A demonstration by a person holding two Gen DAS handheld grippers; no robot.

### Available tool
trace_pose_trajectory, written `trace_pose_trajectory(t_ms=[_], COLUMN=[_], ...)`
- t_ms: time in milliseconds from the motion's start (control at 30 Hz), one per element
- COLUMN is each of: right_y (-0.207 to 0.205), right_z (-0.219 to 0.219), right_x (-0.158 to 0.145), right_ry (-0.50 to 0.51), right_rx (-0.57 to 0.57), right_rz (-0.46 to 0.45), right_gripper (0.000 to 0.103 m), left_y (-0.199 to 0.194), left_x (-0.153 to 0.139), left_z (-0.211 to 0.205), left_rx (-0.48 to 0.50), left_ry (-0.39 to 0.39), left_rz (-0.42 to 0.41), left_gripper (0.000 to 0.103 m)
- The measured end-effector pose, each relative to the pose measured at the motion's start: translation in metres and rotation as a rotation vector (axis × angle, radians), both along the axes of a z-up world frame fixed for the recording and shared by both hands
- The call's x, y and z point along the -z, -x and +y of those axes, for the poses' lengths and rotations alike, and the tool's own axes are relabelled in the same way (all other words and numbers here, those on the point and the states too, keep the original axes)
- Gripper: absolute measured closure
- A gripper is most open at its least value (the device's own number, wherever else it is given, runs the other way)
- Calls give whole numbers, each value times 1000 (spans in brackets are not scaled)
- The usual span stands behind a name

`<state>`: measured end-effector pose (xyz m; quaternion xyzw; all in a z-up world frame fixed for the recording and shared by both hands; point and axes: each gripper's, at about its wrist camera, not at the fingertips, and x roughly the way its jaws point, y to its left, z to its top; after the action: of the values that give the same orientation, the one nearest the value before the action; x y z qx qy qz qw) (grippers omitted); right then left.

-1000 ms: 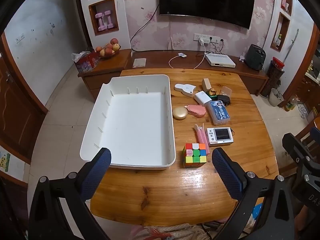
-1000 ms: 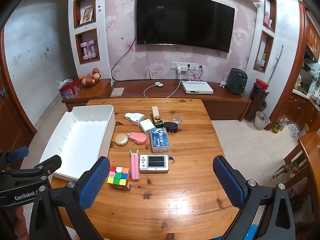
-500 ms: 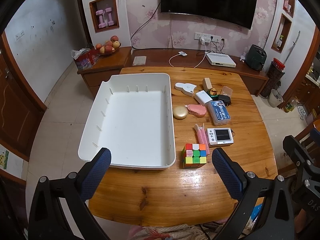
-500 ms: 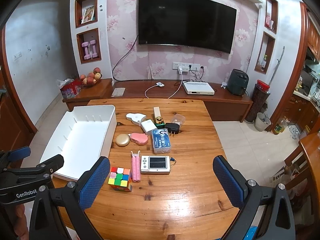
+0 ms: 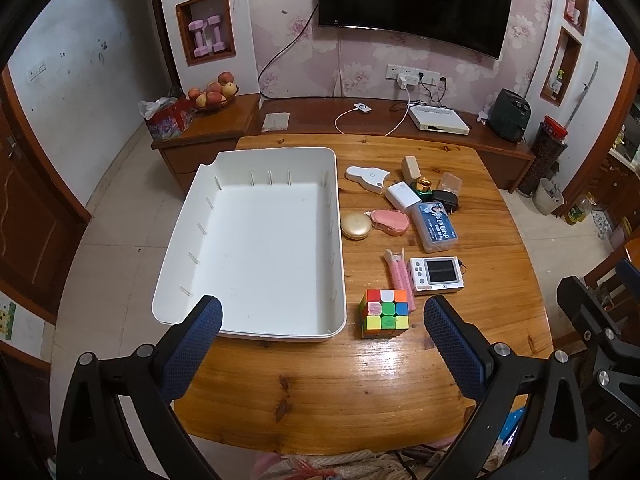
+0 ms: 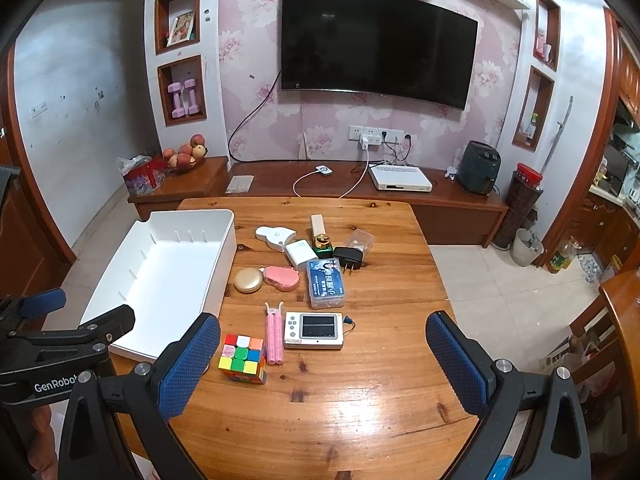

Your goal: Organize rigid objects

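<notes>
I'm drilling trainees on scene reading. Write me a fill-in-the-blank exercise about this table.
1. The white bin holds ____ objects.
2. The object nearest the left claw is the ____.
3. The pink case lies directly right of the ____ compact.
4. Both claws, including the right claw, are ____.

Missing words: no; Rubik's cube; gold; open

Counted on the tabletop (image 5: 360, 380): one white bin (image 5: 256, 240), one puzzle cube (image 5: 385, 313), one gold compact (image 5: 355, 225), one pink case (image 5: 391, 221), one blue-labelled box (image 5: 436, 227), one handheld screen device (image 5: 436, 274), one black plug adapter (image 5: 446, 200), two pink sticks (image 5: 400, 276).
</notes>
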<state>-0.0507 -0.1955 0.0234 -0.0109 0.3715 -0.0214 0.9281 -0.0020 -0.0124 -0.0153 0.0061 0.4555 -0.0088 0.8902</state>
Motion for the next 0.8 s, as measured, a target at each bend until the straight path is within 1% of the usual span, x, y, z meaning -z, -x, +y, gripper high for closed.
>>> trace_pose_trajectory(t_ms=[800], right_y=[-7], right_z=[4], right_x=[12], right_ry=[4], right_rx=[6], right_rz=[13], right_gripper=[0], left_y=[-5], left_x=[2], left_z=[6], left_rx=[-10], left_ry=[13], left_rz=[20], left_gripper=[2])
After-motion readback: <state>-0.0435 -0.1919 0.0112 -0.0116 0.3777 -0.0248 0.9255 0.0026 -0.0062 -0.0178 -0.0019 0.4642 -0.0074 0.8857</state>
